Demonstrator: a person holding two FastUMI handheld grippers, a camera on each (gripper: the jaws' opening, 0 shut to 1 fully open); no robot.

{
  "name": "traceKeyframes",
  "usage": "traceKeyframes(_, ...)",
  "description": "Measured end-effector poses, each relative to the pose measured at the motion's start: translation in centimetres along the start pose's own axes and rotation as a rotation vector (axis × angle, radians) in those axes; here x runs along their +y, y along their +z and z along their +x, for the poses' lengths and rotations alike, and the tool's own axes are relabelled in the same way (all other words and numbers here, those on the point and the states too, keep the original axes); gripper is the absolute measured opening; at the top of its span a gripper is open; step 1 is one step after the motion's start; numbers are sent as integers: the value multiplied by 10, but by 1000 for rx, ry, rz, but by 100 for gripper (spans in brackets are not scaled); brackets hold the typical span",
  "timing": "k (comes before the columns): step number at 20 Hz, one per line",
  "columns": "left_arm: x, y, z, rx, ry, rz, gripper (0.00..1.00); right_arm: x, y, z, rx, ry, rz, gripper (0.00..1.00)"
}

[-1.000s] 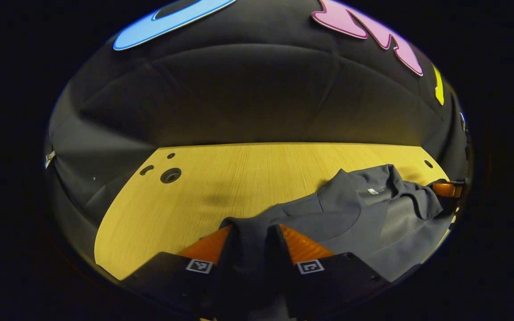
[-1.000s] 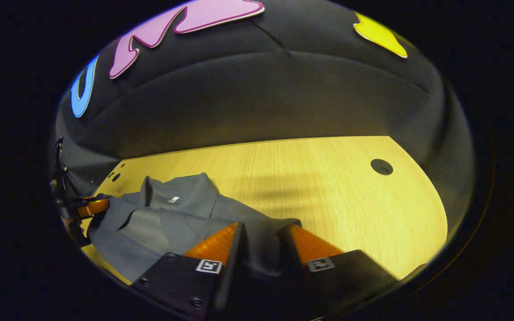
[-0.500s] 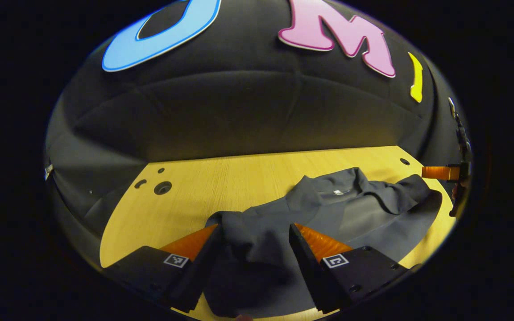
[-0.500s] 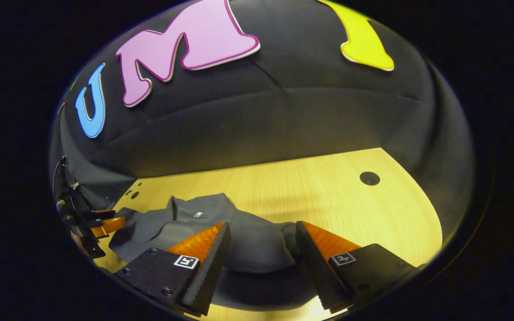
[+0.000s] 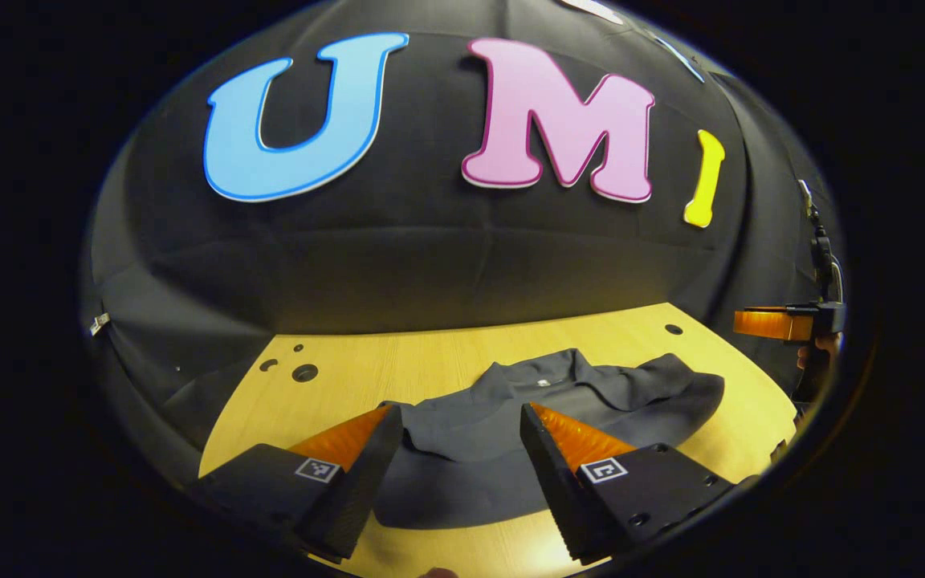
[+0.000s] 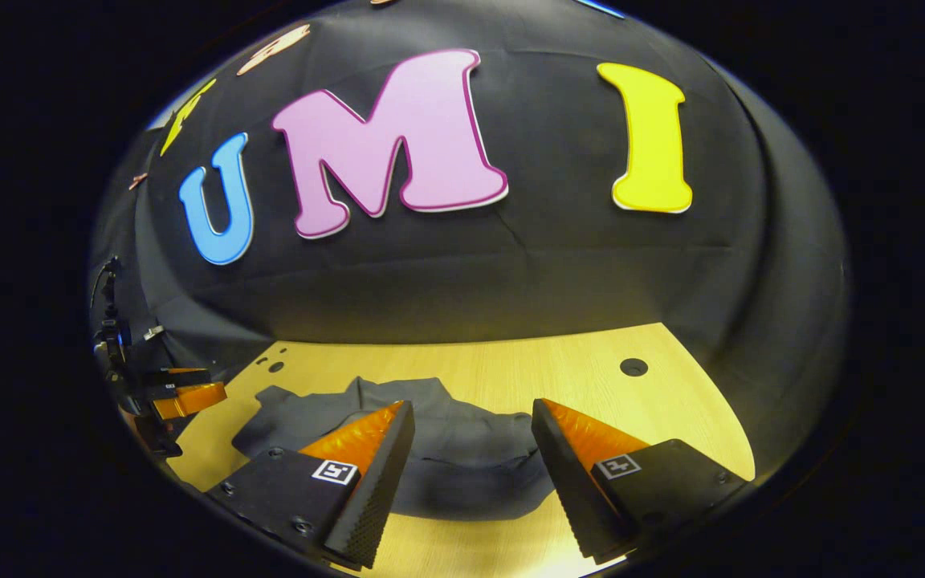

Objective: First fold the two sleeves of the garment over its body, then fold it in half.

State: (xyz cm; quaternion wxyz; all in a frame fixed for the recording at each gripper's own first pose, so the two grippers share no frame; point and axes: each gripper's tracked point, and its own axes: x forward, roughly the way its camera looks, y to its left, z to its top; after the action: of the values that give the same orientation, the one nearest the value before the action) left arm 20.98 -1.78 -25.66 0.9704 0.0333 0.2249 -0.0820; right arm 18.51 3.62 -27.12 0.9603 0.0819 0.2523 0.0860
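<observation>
Yellow wood table (image 5: 430, 365) holds my grey garment (image 5: 527, 417) (all bunched), black cloth behind. My left gripper (image 5: 456, 466) and right gripper (image 6: 470, 474) hang above it, wide open, holding nothing.

A pale wooden worktop (image 5: 430, 369) runs up to the black cloth wall (image 5: 430, 257) behind it. Near the worktop's far left corner sit three small dark holes (image 5: 304, 372). Another round hole (image 6: 633, 367) lies toward the worktop's far right corner.
</observation>
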Motion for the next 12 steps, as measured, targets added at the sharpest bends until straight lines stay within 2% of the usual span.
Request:
traceKeyframes(8, -22, 12, -91, -43, -22, -72, 93, 23, 6, -80, -38, 38, -63, 91)
traceKeyframes(12, -33, 21, -121, -66, -33, -50, 94, 34, 6, -109, -43, 57, -83, 92)
